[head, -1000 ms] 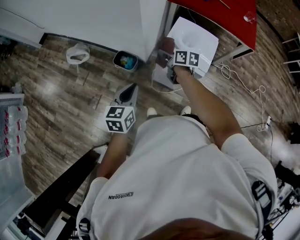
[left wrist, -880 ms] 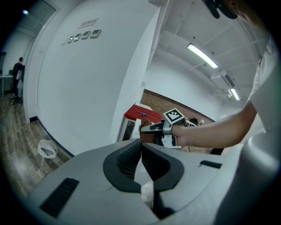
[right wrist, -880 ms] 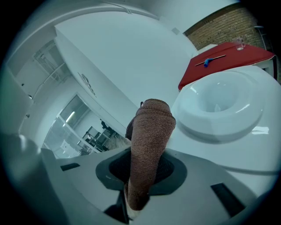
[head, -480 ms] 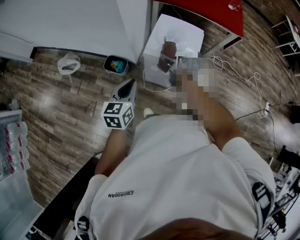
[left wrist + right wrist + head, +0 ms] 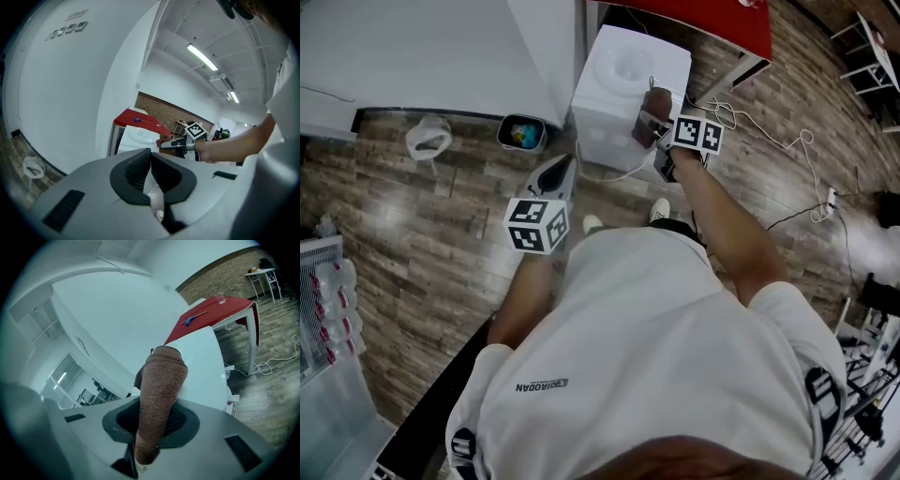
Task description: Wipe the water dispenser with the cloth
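Right now I am pinching the brown cloth (image 5: 161, 380) in my right gripper (image 5: 157, 420). Its fingers are closing on the lower part of the wad, so a thick folded end is sticking out past them to do the rubbing. I am holding it that way, I judge, so that fabric and not plastic is meeting the white water dispenser (image 5: 623, 80).

The dispenser is standing on the floor (image 5: 441, 234), tucked against the corner of the white wall (image 5: 441, 47) and just beside the red table (image 5: 712, 23). I am reaching my right arm out over it from the front. From the head view the cloth is sitting over the near right corner of the dispenser's top. Whether it is pressing on the surface or just above it I cannot tell.

The cloth's long axis is running straight along my fingers. Its free end is pointing away from me, across the top toward the wall, which suits a push-and-pull stroke along the lid.

My left gripper (image 5: 560, 169) is hanging low in front of me, apart from the dispenser and aiming toward it. Its fingers (image 5: 136, 166) are pressing together with nothing between them. I am simply parking it out of the way, since one hand is enough for wiping.
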A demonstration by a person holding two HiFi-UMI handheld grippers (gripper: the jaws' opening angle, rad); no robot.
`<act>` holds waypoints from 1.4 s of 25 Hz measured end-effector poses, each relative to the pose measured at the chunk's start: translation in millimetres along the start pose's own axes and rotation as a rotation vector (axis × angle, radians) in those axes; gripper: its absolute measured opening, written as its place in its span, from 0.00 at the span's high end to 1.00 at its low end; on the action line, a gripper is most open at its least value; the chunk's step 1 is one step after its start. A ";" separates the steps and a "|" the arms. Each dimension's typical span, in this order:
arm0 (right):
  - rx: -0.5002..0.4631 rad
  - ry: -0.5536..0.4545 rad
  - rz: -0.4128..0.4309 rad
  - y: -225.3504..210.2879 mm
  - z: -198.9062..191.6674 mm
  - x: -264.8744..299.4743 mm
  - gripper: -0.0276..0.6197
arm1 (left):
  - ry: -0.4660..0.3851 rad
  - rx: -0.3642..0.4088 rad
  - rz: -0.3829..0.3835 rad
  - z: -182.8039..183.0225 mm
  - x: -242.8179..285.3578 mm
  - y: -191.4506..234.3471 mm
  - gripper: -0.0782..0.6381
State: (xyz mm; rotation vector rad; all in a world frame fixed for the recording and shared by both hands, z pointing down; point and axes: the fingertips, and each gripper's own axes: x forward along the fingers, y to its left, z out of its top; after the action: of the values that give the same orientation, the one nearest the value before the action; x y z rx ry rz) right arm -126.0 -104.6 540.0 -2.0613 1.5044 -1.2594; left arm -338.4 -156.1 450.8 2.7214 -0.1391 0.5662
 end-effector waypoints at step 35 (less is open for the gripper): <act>-1.486 0.408 -0.393 -4.5 -71.1 -25.0 0.84 | 0.018 -0.084 -0.003 -25.8 1.6 11.4 0.89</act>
State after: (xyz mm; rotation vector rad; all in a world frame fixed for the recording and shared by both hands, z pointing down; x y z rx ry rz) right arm -180.5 -63.2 571.9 -3.1472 2.8717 -0.5906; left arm -348.3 -157.4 477.2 2.6344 -0.1512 0.5714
